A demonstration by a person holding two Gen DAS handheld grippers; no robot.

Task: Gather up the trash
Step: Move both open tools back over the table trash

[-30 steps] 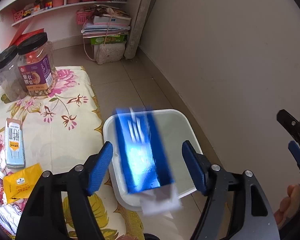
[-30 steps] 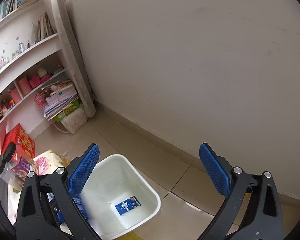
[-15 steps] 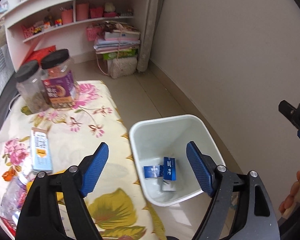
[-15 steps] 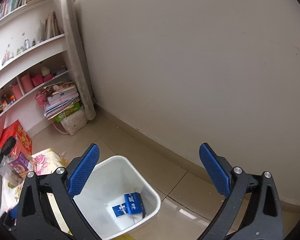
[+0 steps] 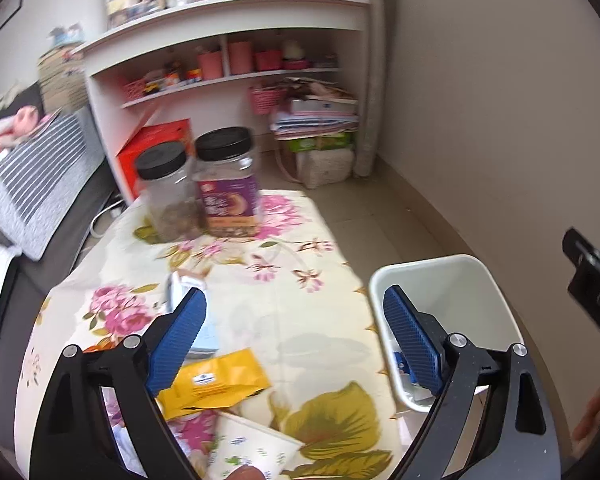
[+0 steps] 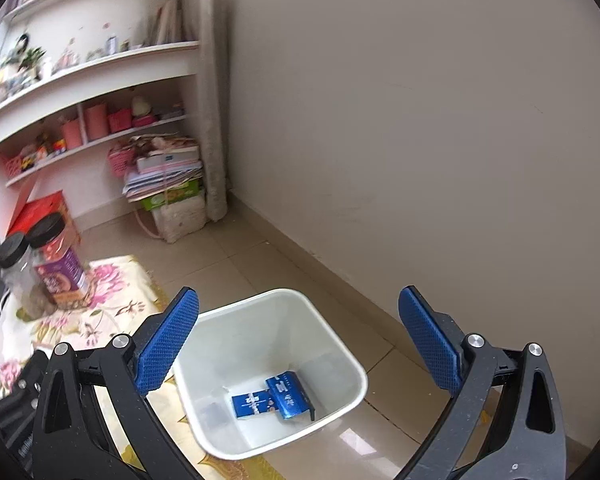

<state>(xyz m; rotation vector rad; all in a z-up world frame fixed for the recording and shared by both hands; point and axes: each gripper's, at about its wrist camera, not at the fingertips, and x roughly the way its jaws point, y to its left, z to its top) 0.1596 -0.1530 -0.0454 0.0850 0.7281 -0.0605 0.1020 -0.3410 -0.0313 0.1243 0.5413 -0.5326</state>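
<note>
The left hand-held gripper [image 5: 292, 334], empty, is being opened above the desk [image 5: 300, 280]; the right hand-held gripper [image 6: 298, 344] is being held wide, empty. A yellow packet [image 5: 216, 380], lower centre, probably light and crinkly, is best pinched across its flat edge, bound for the bin [image 5: 452, 264].

Two jars [image 5: 204, 184] at the table's [image 5: 300, 280] far edge; bare middle.

Both grippers, left gripper [image 5: 294, 316] and right gripper [image 6: 298, 314], have black frames, silver screws and blue ribbed fingers [image 5: 178, 338].
</note>
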